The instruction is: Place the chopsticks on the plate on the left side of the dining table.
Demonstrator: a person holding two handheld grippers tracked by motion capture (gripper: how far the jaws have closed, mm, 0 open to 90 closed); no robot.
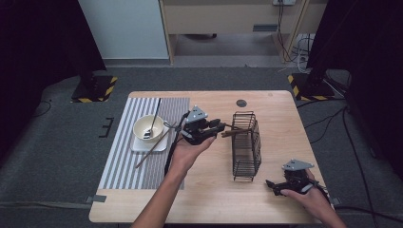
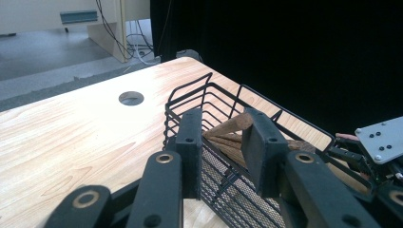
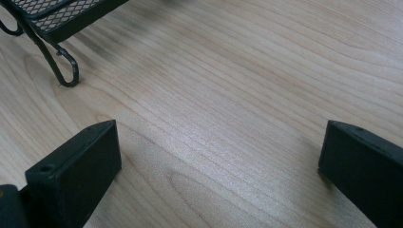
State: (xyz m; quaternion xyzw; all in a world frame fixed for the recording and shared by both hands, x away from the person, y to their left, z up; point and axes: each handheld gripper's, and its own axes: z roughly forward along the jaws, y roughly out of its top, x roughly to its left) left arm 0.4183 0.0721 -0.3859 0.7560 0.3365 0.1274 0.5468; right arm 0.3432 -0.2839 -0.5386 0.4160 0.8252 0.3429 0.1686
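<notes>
— Wooden table under us, dark curtains round the room. Where do we have the left gripper?

— We hold it level at the rim of the wire basket, jaws clenched on brown chopsticks. In the left gripper view the chopsticks sit between the pads, their tips poking over the basket edge.

— And our right gripper?

— We rest it low at the table's near right corner, jaws spread wide, bare wood between them. One curled basket foot stands just ahead of it.

— Anything else?

— We see a bowl with a spoon on the striped mat, and one stray stick beside it, well apart from the basket.
</notes>
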